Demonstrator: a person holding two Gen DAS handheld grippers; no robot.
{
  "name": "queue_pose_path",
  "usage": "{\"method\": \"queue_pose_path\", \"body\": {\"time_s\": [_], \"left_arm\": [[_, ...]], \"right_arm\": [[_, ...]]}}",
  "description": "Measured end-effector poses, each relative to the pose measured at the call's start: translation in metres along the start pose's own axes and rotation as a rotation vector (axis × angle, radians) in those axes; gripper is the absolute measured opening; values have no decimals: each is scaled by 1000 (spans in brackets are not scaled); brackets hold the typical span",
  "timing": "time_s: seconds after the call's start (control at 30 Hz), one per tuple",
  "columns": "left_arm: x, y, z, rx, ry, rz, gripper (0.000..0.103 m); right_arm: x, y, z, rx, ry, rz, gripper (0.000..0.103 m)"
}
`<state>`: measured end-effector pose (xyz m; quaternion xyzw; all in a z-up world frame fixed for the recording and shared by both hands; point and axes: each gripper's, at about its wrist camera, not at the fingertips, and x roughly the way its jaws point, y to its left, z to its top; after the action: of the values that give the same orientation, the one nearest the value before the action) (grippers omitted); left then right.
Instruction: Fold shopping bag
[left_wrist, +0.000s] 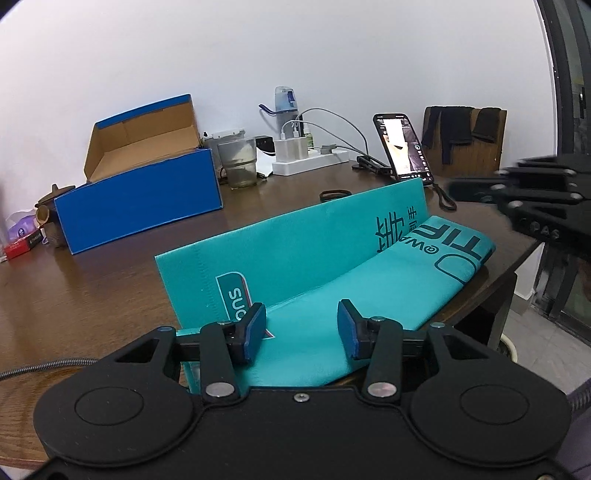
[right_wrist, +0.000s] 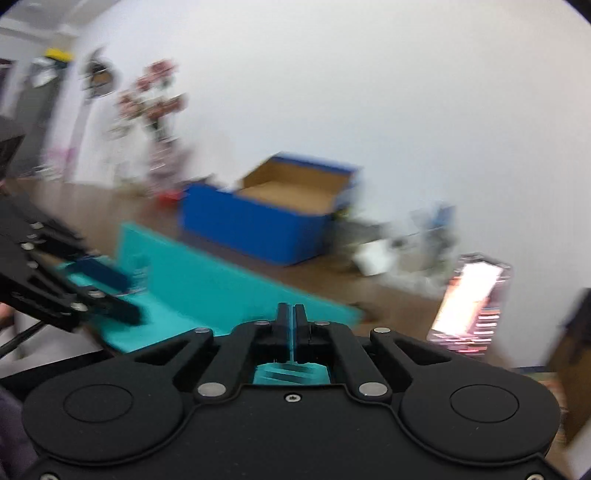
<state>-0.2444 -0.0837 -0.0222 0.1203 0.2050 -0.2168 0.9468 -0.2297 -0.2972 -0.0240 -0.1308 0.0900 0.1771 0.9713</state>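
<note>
A dark brown wooden worktop (left_wrist: 92, 280) carried everything. The teal shopping bag (left_wrist: 332, 266) lay at its middle, its far panel standing up along a crease. At ten o'clock from the bag sat an open blue cardboard box (left_wrist: 140, 199), with a small red packet (left_wrist: 18, 249) at nine o'clock near the edge. At twelve o'clock stood a cloudy plastic cup (left_wrist: 238, 162) and a white power strip (left_wrist: 310, 162) with chargers plugged in. At one o'clock a phone (left_wrist: 404, 147) leaned upright, screen lit, with a black band (left_wrist: 334, 194) lying just before it.
</note>
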Motion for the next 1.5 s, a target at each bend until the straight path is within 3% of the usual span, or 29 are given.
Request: {"method": "queue_pose_path", "body": {"time_s": [0.1, 0.3, 0.47, 0.63, 0.73, 0.8, 0.87, 1.03, 1.2, 1.23, 1.3, 1.33, 1.43, 1.5], "left_arm": [[-6, 3, -2, 16, 1, -17, 43], [-16, 9, -10, 44, -35, -58, 44], [-29, 4, -23, 178, -117, -86, 45], [-36, 9, -29, 212, -154, -108, 56], [-41, 7, -33, 282, -182, -127, 61], [-40, 6, -38, 351, -169, -170, 76], [-39, 4, -44, 429, -195, -166, 76], [-27, 14, -43, 408, -188, -142, 71], [-25, 26, -44, 332, -170, -235, 42], [-25, 28, -43, 330, -168, -249, 42], [-22, 34, -38, 328, -150, -292, 39], [-21, 39, -34, 318, -134, -320, 39], [-13, 56, -18, 307, -67, -424, 36], [-6, 68, -5, 287, -19, -498, 35]], "right_arm": [[20, -2, -16, 56, 44, 20, 0], [12, 1, -34, 106, 16, 0, 0], [15, -5, -34, 113, 16, 2, 0], [15, -5, -33, 120, 18, -2, 0], [13, -4, -35, 108, 13, 2, 0], [12, -4, -36, 94, 9, 5, 0], [12, -2, -35, 69, 8, 3, 0], [12, -5, -34, 73, 10, 21, 0], [5, -4, -33, 22, 10, 41, 2], [3, -9, -32, 25, 6, 74, 4], [-1, -24, -31, 57, -3, 172, 20], [-3, -34, -30, 94, -5, 232, 40], [-11, -61, -25, 197, -13, 415, 48], [-11, -69, -24, 200, -10, 489, 53]]}}
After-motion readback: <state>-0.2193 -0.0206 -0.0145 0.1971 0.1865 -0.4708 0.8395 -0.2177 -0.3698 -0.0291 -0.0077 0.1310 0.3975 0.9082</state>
